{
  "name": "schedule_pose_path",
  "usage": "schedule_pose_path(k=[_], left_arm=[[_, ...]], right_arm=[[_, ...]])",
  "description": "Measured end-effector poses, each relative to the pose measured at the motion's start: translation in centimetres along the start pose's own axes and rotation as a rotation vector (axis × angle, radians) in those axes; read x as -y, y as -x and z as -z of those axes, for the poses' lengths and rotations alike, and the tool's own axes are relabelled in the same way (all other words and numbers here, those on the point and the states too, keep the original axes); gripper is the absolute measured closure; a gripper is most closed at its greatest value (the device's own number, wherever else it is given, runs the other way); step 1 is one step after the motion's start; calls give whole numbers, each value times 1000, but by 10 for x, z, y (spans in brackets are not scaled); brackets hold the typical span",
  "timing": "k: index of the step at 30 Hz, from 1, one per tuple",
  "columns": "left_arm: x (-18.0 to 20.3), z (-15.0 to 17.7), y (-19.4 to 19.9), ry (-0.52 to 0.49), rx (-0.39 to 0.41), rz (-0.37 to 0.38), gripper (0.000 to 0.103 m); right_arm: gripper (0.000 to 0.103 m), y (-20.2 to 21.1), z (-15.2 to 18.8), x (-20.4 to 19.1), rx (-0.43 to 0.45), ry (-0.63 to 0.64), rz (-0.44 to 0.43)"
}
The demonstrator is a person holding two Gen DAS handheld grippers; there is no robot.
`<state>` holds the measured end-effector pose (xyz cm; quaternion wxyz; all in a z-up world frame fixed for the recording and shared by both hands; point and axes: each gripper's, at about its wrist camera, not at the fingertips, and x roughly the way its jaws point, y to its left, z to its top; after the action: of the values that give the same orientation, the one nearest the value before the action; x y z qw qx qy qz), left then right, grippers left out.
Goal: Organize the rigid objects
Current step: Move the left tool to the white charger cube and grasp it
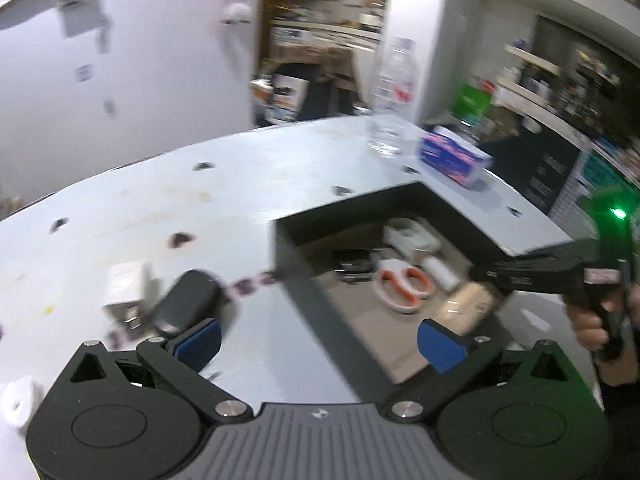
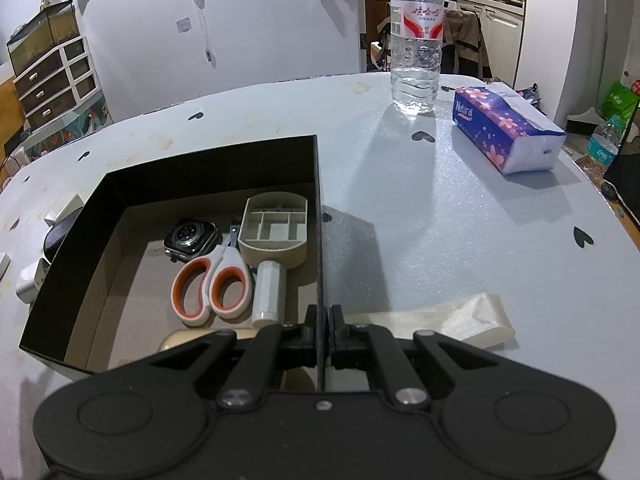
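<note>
The table (image 2: 400, 208), pale and dotted with small dark heart marks, fills both views. On it sits the black box (image 2: 200, 160), open-topped, on the left half in the right wrist view. Far right stand a water bottle (image 2: 417, 40) and a tissue pack (image 2: 508, 136), well apart from the box. A translucent plastic strip (image 2: 452, 320) lies near the right gripper, just right of the box wall.

Inside the box, along its right side, lie a grey tray piece (image 2: 276, 226), orange-handled scissors (image 2: 212, 284), a smartwatch (image 2: 191, 238) and a white tube (image 2: 270, 292). These are already put away.

Outside the box to its left, a black case (image 1: 186, 300) and a white block (image 1: 124, 286) wait on the table, touching or nearly so; blur hides which.

The right gripper (image 2: 322, 334) is pinched shut on the box's right wall, steadying it. The left gripper (image 1: 318, 342) has its blue pads spread as wide as they go, with nothing between them, hanging above the box's near-left corner with the black case just beyond its left pad.

Risks, as I judge them: the left view is smeared, so a fast reach could knock the case into the white block and shove both away. A wide claw dropping close to the corner could catch the box wall, and the thin wall may bend or tear out of the right grip. The case looks rounded and smooth, so an off-centre pinch could squirt it sideways.
</note>
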<state>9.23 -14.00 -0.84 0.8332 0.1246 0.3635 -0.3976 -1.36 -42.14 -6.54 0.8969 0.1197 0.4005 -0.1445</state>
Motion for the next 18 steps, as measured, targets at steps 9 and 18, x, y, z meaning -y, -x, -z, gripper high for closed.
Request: schedule_pose_path(k=[9, 18], left_arm=[[-62, 36, 17, 211, 70, -224, 1], [-106, 73, 31, 380, 129, -351, 6]], right_arm=[[98, 5, 2, -2, 16, 0, 12], [99, 14, 4, -7, 30, 14, 33]])
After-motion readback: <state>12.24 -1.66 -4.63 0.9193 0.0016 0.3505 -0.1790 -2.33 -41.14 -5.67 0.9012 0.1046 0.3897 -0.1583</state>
